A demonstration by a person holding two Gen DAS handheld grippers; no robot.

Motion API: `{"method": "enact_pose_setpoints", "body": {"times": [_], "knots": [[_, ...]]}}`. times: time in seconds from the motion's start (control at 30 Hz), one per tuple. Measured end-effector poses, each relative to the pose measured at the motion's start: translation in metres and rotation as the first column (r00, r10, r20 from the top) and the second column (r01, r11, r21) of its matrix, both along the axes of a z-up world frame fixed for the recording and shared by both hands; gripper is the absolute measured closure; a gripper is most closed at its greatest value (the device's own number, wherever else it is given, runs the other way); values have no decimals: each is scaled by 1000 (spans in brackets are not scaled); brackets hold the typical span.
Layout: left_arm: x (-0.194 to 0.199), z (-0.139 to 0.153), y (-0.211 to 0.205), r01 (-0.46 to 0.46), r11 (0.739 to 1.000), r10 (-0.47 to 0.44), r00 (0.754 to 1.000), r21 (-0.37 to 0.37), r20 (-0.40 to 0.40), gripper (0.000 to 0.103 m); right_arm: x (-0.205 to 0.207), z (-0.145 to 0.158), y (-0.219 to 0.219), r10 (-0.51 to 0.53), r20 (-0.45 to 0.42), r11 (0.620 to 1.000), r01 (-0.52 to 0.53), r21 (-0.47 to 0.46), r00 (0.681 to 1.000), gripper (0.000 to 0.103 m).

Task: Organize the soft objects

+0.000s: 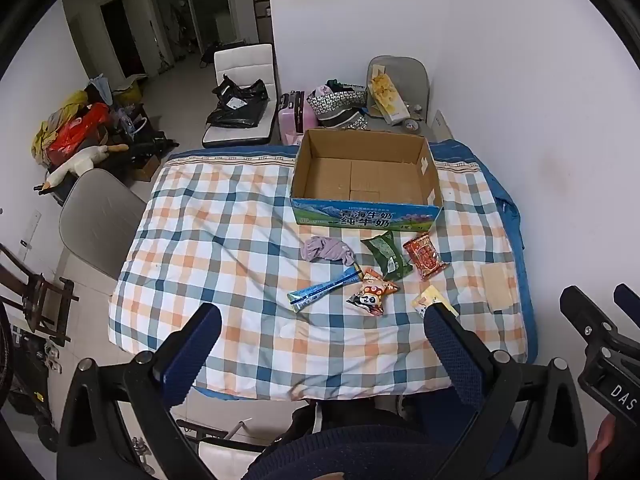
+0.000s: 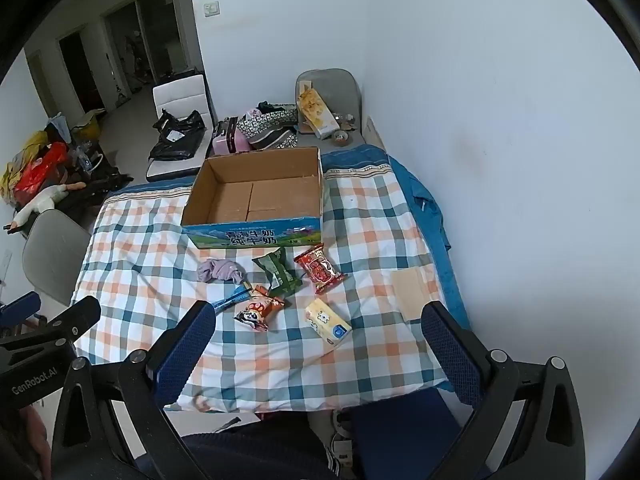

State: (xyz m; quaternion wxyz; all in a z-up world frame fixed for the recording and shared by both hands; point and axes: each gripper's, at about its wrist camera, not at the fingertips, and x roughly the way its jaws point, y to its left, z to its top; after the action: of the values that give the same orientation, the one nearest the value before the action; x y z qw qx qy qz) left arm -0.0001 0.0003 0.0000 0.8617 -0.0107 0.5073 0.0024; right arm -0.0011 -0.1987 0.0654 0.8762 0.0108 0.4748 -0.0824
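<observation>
An open cardboard box (image 1: 366,178) (image 2: 256,196) stands empty at the far side of the checked table cover (image 1: 224,248) (image 2: 132,264). In front of it lie a purple cloth (image 1: 326,249) (image 2: 221,270), a green packet (image 1: 386,255) (image 2: 278,270), a red packet (image 1: 425,256) (image 2: 319,269), a blue stick packet (image 1: 326,290) (image 2: 232,298), a panda snack bag (image 1: 372,292) (image 2: 260,307), a yellow tissue pack (image 1: 430,300) (image 2: 328,321) and a beige flat pack (image 1: 496,286) (image 2: 412,290). My left gripper (image 1: 320,350) and right gripper (image 2: 318,344) are open and empty above the near table edge.
A grey chair (image 1: 98,220) stands at the table's left. Behind the table are a white chair with black bags (image 1: 240,96), a pink suitcase (image 1: 294,116), a patterned bag (image 1: 340,106) and a second grey chair (image 1: 400,88). A white wall (image 2: 520,160) runs along the right.
</observation>
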Motion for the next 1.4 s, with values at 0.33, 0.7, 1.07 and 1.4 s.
{"method": "enact_pose_setpoints", "body": {"times": [0.33,0.7,1.07,1.4], "knots": [[-2,-5,0,3,1000,-3,1000,-8,-24,0,-1,-3,0,-2,-9,1000,2,-3,1000,0],[-2,-7,2,7,1000,-7,1000,-2,-27,0,0,0,0,-5,-9,1000,5,-3,1000,0],[-1,-6,1,9,1000,-9,1000,0,-29,0,0,-1,-1,-4,-13,1000,4,1,1000,0],[0,-6,1,9,1000,-9,1000,3,-28,0,1,-2,0,-6,-13,1000,6,-1,1000,0]]}}
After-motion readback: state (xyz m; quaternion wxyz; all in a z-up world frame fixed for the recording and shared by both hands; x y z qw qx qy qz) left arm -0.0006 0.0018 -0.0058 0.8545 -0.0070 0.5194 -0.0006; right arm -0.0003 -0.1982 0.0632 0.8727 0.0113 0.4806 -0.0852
